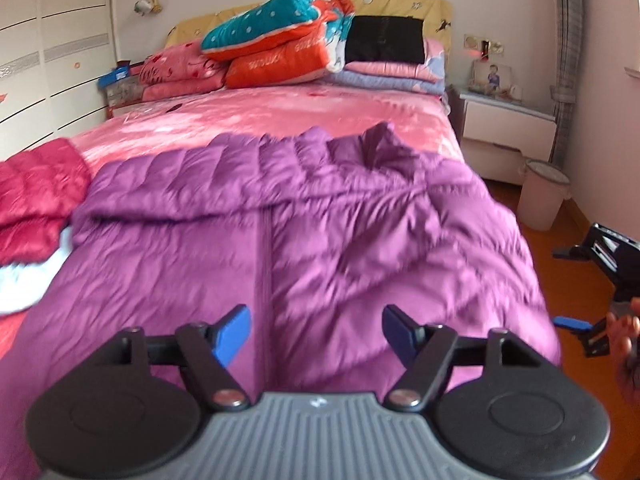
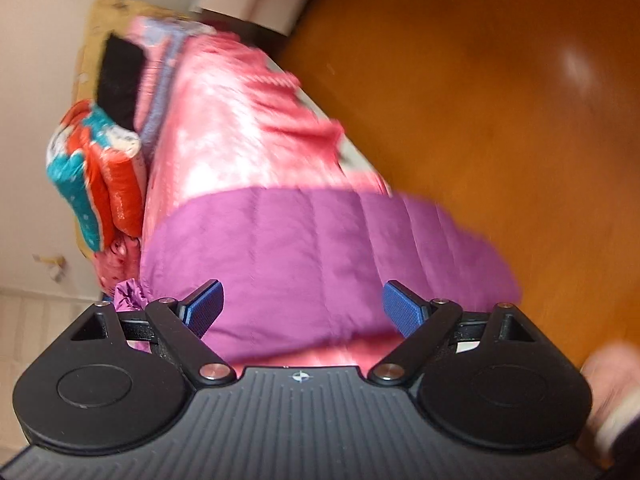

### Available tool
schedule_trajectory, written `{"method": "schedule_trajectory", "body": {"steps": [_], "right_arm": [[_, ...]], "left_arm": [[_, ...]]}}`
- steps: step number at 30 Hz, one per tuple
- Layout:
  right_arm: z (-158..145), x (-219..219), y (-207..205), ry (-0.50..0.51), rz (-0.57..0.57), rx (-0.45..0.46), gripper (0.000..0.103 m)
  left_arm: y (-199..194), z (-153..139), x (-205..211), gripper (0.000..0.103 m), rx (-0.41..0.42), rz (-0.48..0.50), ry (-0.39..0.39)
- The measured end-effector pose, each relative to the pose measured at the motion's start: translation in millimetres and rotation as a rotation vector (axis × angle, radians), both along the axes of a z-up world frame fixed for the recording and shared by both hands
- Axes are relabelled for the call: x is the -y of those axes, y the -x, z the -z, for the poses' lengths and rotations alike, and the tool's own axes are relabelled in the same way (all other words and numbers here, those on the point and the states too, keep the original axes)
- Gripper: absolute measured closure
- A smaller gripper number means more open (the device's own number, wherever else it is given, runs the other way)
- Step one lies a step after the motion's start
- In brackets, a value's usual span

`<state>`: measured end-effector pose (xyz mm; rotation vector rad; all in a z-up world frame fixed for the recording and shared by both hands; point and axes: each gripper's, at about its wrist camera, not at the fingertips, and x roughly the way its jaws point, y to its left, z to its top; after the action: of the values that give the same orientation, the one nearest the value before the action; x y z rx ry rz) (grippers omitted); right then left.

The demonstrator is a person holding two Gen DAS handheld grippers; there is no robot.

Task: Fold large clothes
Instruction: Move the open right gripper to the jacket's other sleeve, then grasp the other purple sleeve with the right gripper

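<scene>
A purple quilted down jacket [image 1: 320, 220] lies spread on the pink bed [image 1: 260, 116], zip up the middle and collar at the far end. My left gripper [image 1: 316, 330] hovers over its near part, jaws open, with nothing between the blue pads. At the right edge of the left wrist view my right gripper [image 1: 572, 288] sits beside the bed, held by a hand [image 1: 626, 336]. In the tilted right wrist view the right gripper [image 2: 304, 308] is open in front of the jacket [image 2: 320, 256], its pads apart and clear of the fabric.
A red quilted garment [image 1: 36, 196] lies on a white cloth [image 1: 24, 284] at the bed's left. Folded quilts [image 1: 280, 40] and pillows are stacked at the headboard. A nightstand [image 1: 508, 128] and a bin [image 1: 542, 196] stand on the orange floor [image 2: 480, 100] to the right.
</scene>
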<state>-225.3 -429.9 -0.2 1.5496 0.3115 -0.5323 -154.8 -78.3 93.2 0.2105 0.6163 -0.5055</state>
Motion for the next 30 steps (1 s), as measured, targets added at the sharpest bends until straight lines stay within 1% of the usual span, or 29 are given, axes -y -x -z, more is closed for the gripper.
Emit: {"method": "schedule_trajectory", "body": {"steps": [2,5,7,8,15,18,20,24,26,29,30], "right_arm": [[25,-5,7,-0.133,0.043,0.034,0.0],[60,-19,14,-0.322,0.151,0.148,0.0],[75,-28,14,-0.398,0.217,0.202,0.0],[80,-32,12,-0.423,0.237,0.212,0.0],[111,-49,-12,-0.547,0.312,0.259,0.0],[126,-52,-19,-0.612,0.372,0.288,0.0],[139,-55,-21,-0.648,0.433,0.326,0.0],[157,-49,-17,-0.687,0.539,0.348,0.0],[167,-46,-20,-0.692,0.552,0.376,0.0],[177,-44,-23,-0.693,0.571,0.382,0.0],[178,-46,-22,-0.694,0.59,0.386,0.006]], "left_arm": [[7,4,-10,0.026,-0.006,-0.02,-0.014],[8,11,-22,0.026,-0.021,-0.058,-0.041],[10,11,-31,0.026,-0.038,-0.076,-0.045],[11,9,-35,0.026,-0.041,-0.082,-0.046],[24,-1,-47,0.025,-0.021,-0.077,-0.092],[28,-2,-47,0.025,-0.013,-0.076,-0.112],[28,-2,-46,0.025,-0.02,-0.075,-0.116],[27,0,-43,0.025,-0.032,-0.081,-0.123],[26,0,-40,0.025,-0.036,-0.079,-0.125],[25,-2,-36,0.024,-0.035,-0.071,-0.129],[24,-3,-36,0.023,-0.032,-0.067,-0.125]]}}
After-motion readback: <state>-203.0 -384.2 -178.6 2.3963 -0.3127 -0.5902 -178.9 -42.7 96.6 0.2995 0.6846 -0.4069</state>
